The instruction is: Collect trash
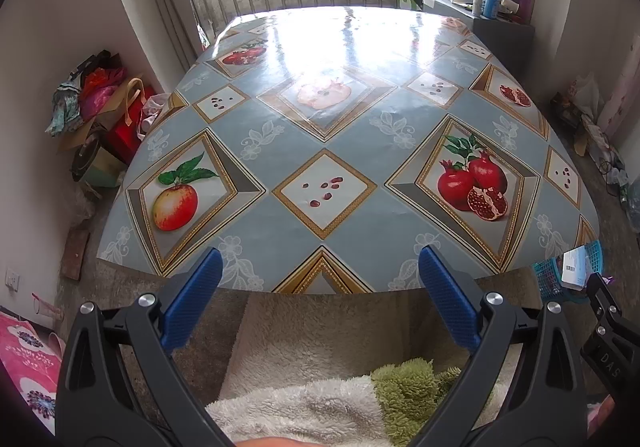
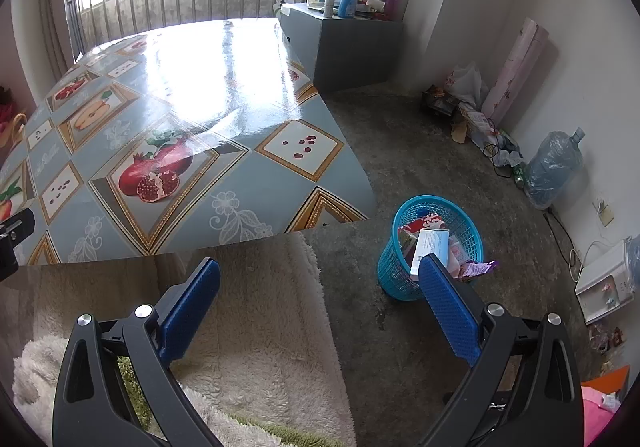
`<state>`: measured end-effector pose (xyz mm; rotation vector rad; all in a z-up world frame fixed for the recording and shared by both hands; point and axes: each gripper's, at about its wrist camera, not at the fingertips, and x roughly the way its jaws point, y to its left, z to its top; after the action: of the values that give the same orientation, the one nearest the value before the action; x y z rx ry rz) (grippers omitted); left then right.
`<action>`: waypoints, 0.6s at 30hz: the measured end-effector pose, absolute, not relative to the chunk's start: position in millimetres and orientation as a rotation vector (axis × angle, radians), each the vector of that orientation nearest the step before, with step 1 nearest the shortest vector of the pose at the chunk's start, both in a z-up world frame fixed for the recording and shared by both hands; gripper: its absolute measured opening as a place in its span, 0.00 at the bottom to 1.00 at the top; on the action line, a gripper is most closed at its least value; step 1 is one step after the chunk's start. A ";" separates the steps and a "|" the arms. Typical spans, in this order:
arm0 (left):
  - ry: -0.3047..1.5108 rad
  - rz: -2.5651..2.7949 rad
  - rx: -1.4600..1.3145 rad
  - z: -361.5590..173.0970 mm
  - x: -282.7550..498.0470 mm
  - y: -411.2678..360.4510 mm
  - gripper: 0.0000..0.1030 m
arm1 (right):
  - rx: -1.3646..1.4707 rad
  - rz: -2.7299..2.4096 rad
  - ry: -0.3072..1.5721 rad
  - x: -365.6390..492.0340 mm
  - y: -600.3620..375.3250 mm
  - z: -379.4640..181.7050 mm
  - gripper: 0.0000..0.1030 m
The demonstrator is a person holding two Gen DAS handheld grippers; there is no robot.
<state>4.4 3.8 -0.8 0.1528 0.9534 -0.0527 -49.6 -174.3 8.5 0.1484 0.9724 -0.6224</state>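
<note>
Trash (image 2: 434,247) in blue basket (image 2: 392,271), concrete floor (image 2: 420,151), table (image 2: 224,87) beside

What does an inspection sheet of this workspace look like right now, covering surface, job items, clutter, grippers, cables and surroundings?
Surface: table under a glossy fruit-print cloth, nothing seen lying on it.
Job's things: blue mesh trash basket on the floor beside the table, holding a white box and wrappers.
Clutter: bags and boxes heaped by the wall.
Grippers: left hand-held gripper open, empty; right hand-held gripper open, empty.
Cables: black cord on the floor by the wall.
Surroundings: water jug, grey cabinet, barred window.
</note>
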 end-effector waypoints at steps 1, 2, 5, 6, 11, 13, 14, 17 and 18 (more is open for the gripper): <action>0.955 -0.053 0.153 -0.6 4.1 3.6 0.92 | 0.148 -0.623 0.973 -49.6 -174.3 8.4 0.94; 0.954 -0.052 0.153 -0.4 4.1 3.3 0.91 | 0.149 -0.623 0.973 -49.9 -174.2 8.6 0.94; 0.954 -0.052 0.153 -0.5 3.9 3.1 0.92 | 0.148 -0.623 0.973 -49.9 -174.3 8.5 0.94; 0.954 -0.052 0.153 -0.5 3.7 3.1 0.92 | 0.148 -0.623 0.972 -50.0 -174.5 8.7 0.94; 0.954 -0.051 0.153 -0.5 3.7 3.2 0.92 | 0.153 -0.627 0.971 -50.3 -174.1 8.8 0.94; 0.954 -0.051 0.152 -0.5 4.1 3.4 0.92 | 0.154 -0.629 0.970 -50.5 -173.9 9.0 0.94; 0.955 -0.052 0.153 -0.6 4.3 3.5 0.92 | 0.154 -0.629 0.969 -50.5 -174.0 9.3 0.94; 0.957 -0.053 0.155 -0.7 2.8 2.9 0.92 | 0.156 -0.632 0.967 -51.0 -172.6 9.2 0.94; 0.957 -0.054 0.156 -0.8 2.1 2.6 0.92 | 0.156 -0.631 0.968 -50.9 -172.6 9.2 0.94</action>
<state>2.1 2.6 -0.8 0.1558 0.9568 -0.0538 -50.9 -172.6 9.2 0.1565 0.9678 -0.6313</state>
